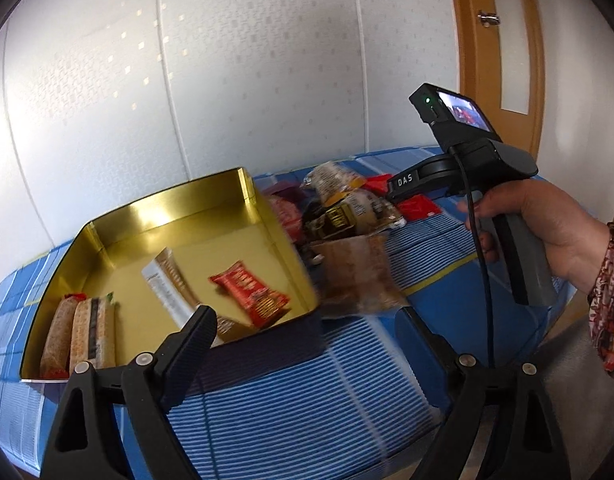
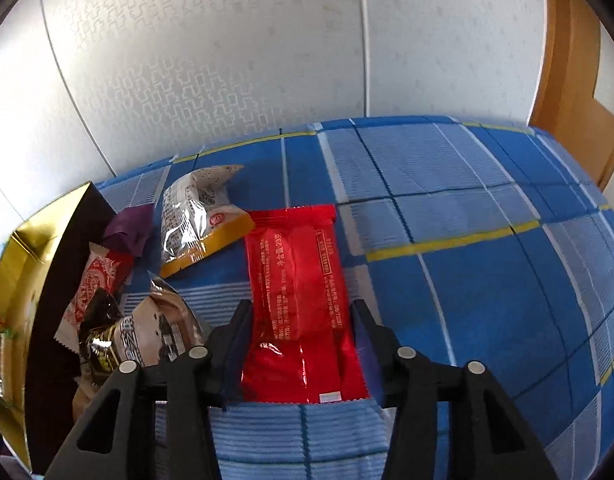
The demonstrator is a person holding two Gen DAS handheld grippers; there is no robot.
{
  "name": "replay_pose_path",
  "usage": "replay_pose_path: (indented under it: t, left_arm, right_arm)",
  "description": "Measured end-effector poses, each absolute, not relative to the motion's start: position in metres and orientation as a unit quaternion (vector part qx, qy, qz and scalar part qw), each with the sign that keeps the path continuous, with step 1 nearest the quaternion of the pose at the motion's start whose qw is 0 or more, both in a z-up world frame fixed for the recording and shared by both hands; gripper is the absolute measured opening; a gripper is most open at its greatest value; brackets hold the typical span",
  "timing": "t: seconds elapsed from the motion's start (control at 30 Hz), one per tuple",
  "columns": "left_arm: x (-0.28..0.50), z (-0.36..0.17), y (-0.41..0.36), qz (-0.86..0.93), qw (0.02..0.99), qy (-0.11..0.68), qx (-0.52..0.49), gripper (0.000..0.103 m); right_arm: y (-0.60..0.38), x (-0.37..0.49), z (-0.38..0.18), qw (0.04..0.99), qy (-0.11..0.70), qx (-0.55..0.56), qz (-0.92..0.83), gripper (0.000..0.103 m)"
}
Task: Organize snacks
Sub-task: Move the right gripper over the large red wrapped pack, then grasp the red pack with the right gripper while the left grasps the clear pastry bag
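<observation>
blue plaid bedspread (image 2: 487, 280) | flat red foil snack packet (image 2: 303, 292) sits between your right gripper (image 2: 303, 312) fingers, narrow, grip unclear | left gripper (image 1: 307, 328) wide, empty | squeeze mid-packet, lift level

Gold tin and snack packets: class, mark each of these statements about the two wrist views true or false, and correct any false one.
1. The gold tin already holds several snack packets. True.
2. A red packet lies between the right gripper fingers. True.
3. The left gripper is clamped on a snack. False: its fingers stand wide apart over the blue checked cloth, with nothing between them.
4. The cloth under the snacks is plain green. False: it is blue with white and yellow lines.
5. A small purple packet lies outside the tin, beside its dark outer wall. True.
</observation>
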State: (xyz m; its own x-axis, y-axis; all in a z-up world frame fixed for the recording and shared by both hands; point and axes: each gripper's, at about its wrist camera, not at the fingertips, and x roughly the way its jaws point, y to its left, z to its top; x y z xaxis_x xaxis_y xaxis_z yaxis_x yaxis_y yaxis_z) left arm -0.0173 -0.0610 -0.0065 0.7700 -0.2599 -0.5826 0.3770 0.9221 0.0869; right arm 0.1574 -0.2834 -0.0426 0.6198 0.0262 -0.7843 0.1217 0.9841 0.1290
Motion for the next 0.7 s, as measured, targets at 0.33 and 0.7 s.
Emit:
replay_pose_path:
  t: [0.33,0.7]
  left_arm:
    - [-0.008,-0.011,-0.111,-0.198,0.922,0.308,0.123,0.091]
    - [0.044,-0.017,-0.147,-0.196,0.903,0.349,0.152,0.082]
  right_arm:
    - [-0.313,0.131,-0.039,0.889,0.444,0.104,-0.040,0.047]
    - [-0.327,0.124,-0.039,0.883,0.447,0.137,-0.041,0.047]
